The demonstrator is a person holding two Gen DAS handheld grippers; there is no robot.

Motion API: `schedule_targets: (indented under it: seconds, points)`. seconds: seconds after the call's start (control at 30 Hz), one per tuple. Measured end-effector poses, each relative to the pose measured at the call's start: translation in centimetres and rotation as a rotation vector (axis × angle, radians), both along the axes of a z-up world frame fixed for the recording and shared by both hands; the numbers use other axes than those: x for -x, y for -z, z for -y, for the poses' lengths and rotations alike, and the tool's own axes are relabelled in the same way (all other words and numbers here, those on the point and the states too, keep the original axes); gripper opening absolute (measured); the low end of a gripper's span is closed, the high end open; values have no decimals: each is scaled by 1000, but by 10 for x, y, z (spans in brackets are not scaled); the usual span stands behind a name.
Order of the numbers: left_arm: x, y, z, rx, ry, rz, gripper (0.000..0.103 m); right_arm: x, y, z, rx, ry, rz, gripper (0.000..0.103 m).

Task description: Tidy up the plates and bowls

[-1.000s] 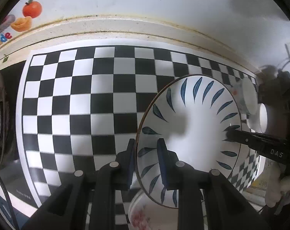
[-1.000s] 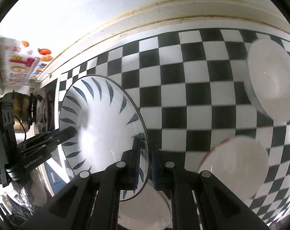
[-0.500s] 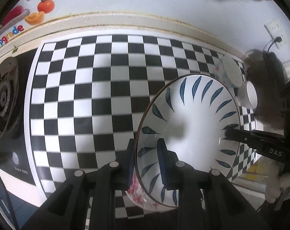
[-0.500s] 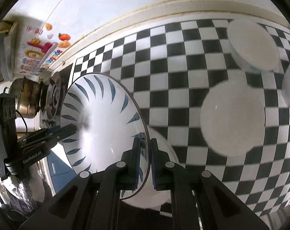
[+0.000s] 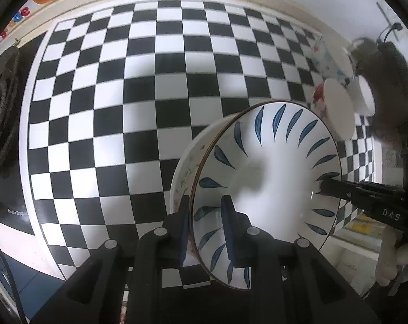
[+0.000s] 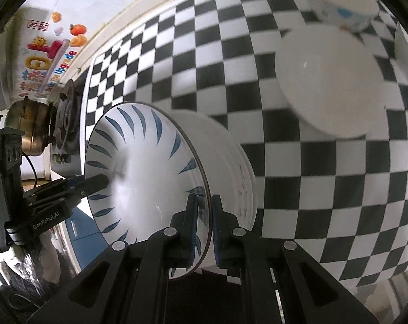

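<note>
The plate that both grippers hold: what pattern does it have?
The plate is white with dark blue leaf strokes around its rim; the left wrist view shows it best.

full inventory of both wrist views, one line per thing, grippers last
leaf-pattern plate: 1, white with blue leaf marks and a dark rim, held above the stack of dishes by both grippers.
stack of dishes: count unclear, white with faint floral print, directly beneath the held plate.
plain bowl: 1, white, on the mat right of the stack.
dotted bowl: 1, white with blue dots, behind the plain bowl.
checkered mat: 1, black and white, covering the counter.
gas stove: 1, black, left of the mat.
metal pot: 1, brassy, on the stove.
wall stickers: several, multicoloured, back wall.
left gripper: black, shut on the plate's rim.
right gripper: black, shut on the opposite rim.
</note>
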State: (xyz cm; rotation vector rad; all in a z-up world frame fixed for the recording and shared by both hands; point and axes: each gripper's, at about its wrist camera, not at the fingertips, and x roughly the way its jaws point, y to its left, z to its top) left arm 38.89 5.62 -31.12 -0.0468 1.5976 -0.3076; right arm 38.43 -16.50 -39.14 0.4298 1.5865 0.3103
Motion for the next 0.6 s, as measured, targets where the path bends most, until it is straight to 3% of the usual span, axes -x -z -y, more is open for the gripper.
schedule_targets:
  seconds: [0.6]
  points:
    - [-1,45,18,-43,40,-88,20,6,44,3,39,15,-70,11]
